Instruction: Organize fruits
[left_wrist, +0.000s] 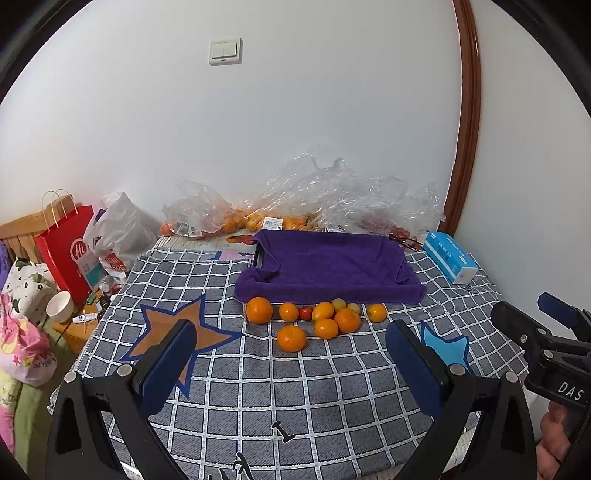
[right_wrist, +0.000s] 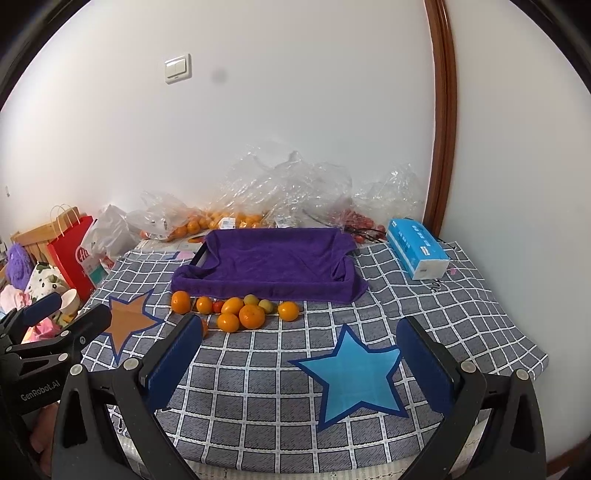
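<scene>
**newbie_q:** Looking at this one, which step is it sitting at? Nothing seems grabbed.

**umi_fan:** Yeah, it's looking like the very start to me. Going left to right in the left wrist view: the left gripper (left_wrist: 291, 354) is hanging low in the frame with its blue pads spread wide and nothing between them. The fruit cluster (left_wrist: 314, 319) is lying on the checked cloth (left_wrist: 258, 398) in the middle of the frame, just in front of the purple towel-lined tray (left_wrist: 328, 266), which is holding no fruit. At the right edge the right gripper (left_wrist: 532, 314) is poking in, fingers parted too, also holding nothing.

**newbie_q:** So what is the next move calling for?

**umi_fan:** My guess: reaching forward and closing on one piece, probably the orange (left_wrist: 291, 338) sitting nearest, then carrying it over the tray's front lip. The pieces are touching each other, so picking from the outside of the bunch is looking safer.

**newbie_q:** Any writing you're managing to read?

**umi_fan:** In the right wrist view, "GenRobot.AI" on the left gripper's body at lower left. In the left view, "DAS" on the right gripper at lower right. The red paper bag (left_wrist: 66, 254) at mid left is showing "Hi". The blue tissue pack (left_wrist: 448, 258) has print, too small to read.
</scene>
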